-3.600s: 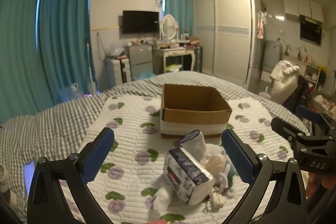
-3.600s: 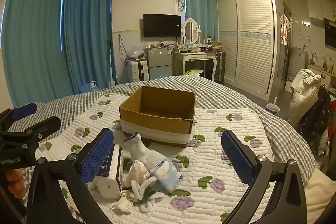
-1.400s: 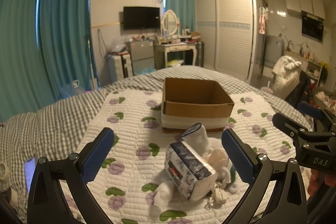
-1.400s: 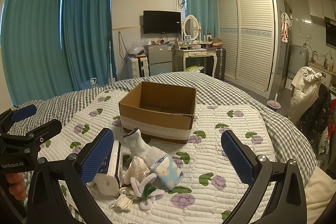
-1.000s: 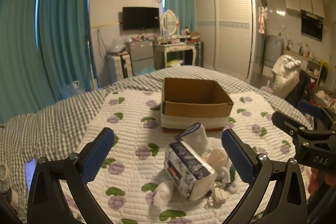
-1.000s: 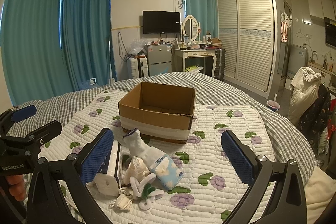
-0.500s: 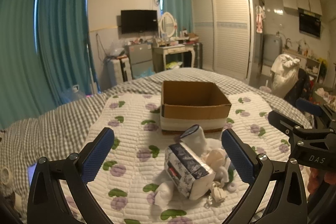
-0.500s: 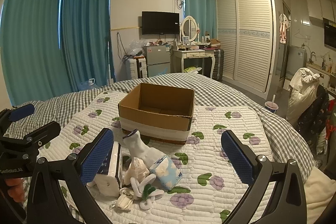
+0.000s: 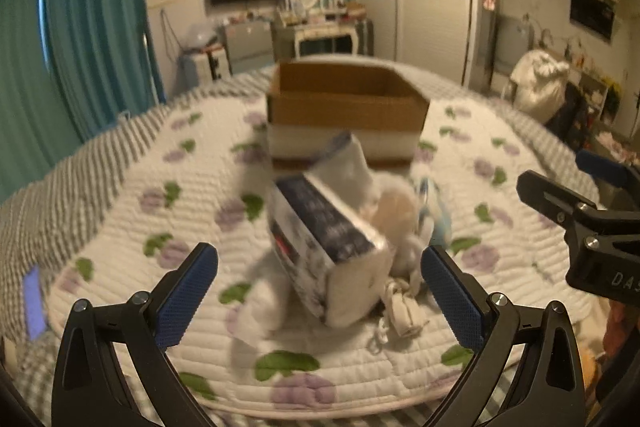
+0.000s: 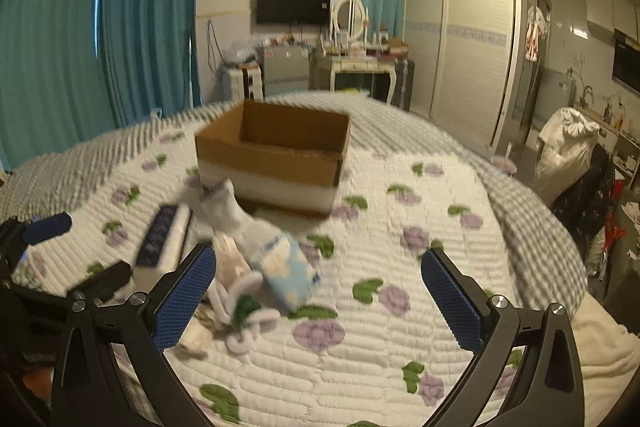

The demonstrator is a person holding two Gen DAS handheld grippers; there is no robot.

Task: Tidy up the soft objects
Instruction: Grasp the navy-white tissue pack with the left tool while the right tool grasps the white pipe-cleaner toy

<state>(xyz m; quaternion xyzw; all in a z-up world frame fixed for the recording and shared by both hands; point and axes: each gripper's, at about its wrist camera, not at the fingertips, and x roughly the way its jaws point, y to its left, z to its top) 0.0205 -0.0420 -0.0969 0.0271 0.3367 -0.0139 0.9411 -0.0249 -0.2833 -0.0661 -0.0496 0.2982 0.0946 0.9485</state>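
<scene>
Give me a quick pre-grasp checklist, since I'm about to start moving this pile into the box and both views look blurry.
1. Left gripper open, holding nothing: ok.
2. Right gripper open, holding nothing: ok.
3. Cardboard box open-topped, upright: ok.
4. Box contents: cannot tell; the floor is hidden.
5. Dark-printed tissue pack between the left fingers' line: ok.
6. Light blue tissue pack free of the white sock: cannot tell, they overlap and blur.

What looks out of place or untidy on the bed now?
The soft things lie in a loose heap in front of the cardboard box, none seen inside it: a tilted tissue pack, a white sock and a small blue pack. Both grippers are open.
</scene>
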